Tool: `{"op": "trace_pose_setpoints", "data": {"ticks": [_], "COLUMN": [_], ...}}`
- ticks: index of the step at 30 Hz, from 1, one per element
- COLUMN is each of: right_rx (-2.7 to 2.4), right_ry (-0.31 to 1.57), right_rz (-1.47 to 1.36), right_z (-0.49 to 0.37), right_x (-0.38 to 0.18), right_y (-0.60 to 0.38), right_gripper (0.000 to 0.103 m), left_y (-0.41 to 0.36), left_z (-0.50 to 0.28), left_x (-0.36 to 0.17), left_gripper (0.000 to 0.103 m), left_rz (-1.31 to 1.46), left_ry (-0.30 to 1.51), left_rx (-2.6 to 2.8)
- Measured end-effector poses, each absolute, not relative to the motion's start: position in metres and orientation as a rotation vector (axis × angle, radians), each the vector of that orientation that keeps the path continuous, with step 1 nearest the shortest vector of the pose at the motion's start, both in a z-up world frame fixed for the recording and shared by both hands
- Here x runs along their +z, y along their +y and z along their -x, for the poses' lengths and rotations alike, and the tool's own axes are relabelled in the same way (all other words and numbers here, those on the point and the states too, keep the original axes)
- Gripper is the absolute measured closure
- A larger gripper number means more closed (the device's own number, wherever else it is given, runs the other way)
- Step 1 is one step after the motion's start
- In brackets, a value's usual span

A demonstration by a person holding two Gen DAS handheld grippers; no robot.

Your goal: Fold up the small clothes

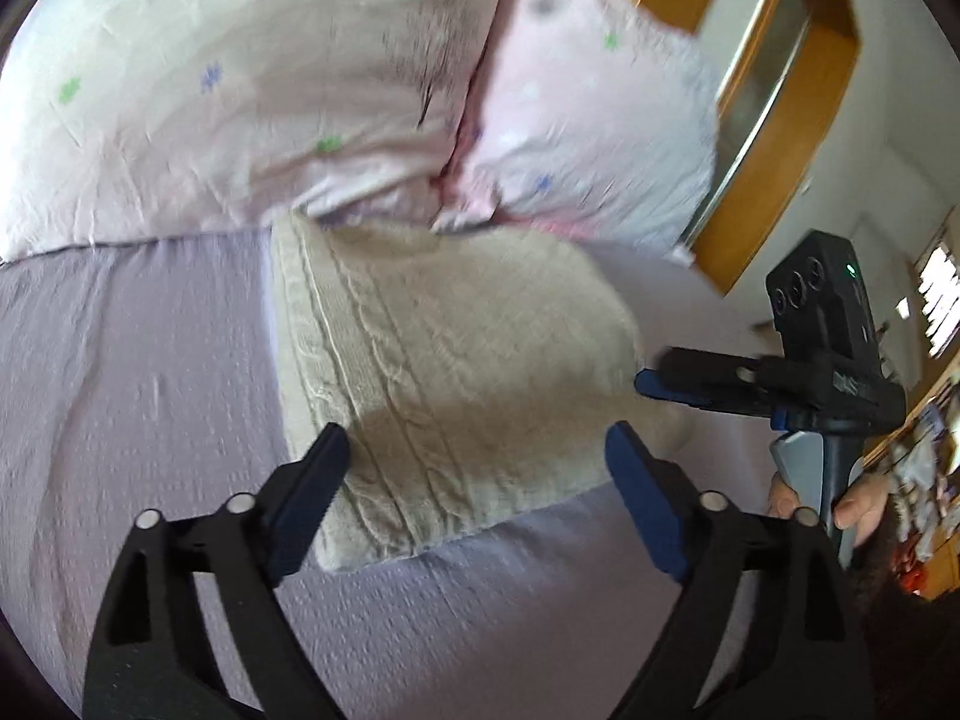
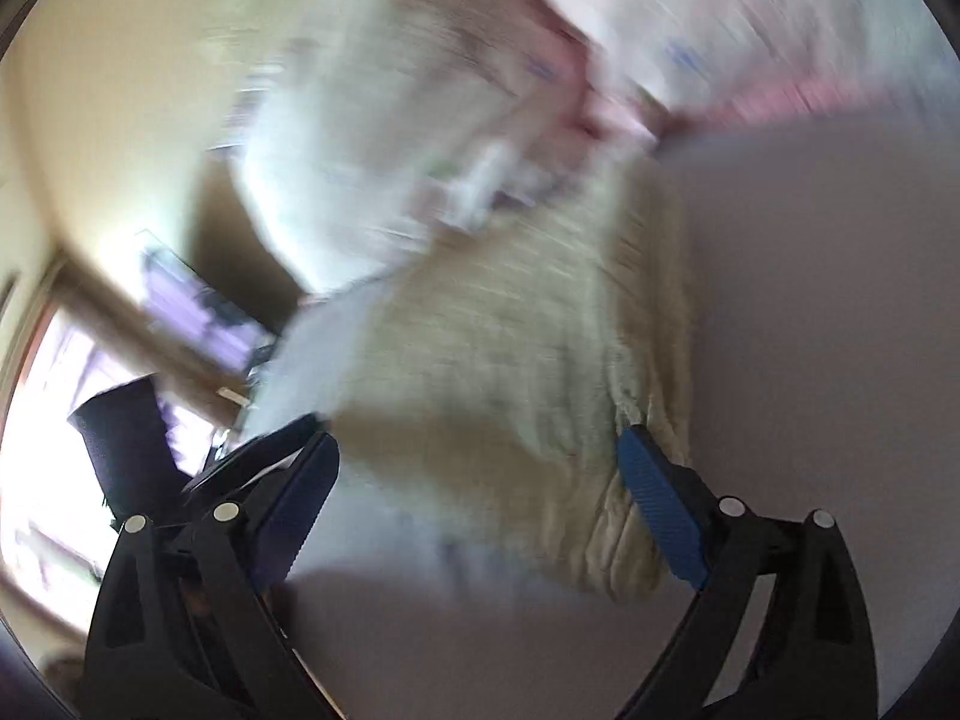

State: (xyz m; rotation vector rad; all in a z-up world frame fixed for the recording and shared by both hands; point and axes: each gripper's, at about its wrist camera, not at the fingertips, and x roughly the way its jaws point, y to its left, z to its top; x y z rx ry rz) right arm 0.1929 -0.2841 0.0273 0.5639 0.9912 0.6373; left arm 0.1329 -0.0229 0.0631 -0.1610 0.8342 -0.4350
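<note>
A cream cable-knit garment [image 1: 444,372] lies folded into a thick rectangle on the lavender bed sheet [image 1: 120,396]. My left gripper [image 1: 477,450] is open and empty, its blue pads hovering over the garment's near end. My right gripper [image 1: 645,381] shows in the left wrist view at the garment's right edge, seen side-on. In the blurred right wrist view the right gripper [image 2: 477,462] is open and empty over the same garment [image 2: 498,372].
Two pale floral pillows [image 1: 252,90] lie against the far end of the garment. A wooden-framed door or mirror [image 1: 774,96] stands at the right. A hand [image 1: 852,504] holds the right gripper's handle. A window [image 2: 42,420] is bright at the left.
</note>
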Motion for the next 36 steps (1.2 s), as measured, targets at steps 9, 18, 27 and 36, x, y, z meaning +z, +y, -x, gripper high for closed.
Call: {"op": "trace_pose_setpoints", "data": {"ticks": [9, 18, 27, 36], "right_rx": [0.479, 0.262, 0.24, 0.226], "right_ry": [0.819, 0.985, 1.001, 0.989], "right_rz": [-0.309, -0.033, 0.057, 0.079], "right_z": [-0.131, -0.119, -0.12, -0.121], "right_x": [0.068, 0.018, 0.009, 0.007], "right_y": [-0.287, -0.264, -0.244, -0.239], "right_gripper": [0.001, 0.001, 0.001, 0.001], "left_y": [-0.007, 0.001, -0.015, -0.019], "left_z": [-0.103, -0.109, -0.109, -0.11], "left_x": [0.065, 0.031, 0.015, 0.018], "left_gripper": [0.002, 0.002, 0.002, 0.002], "left_rz": [0.073, 0.052, -0.048, -0.068], "left_ry": [0.81, 0.959, 1.01, 0.99], "left_rx": [-0.225, -0.122, -0.09, -0.078]}}
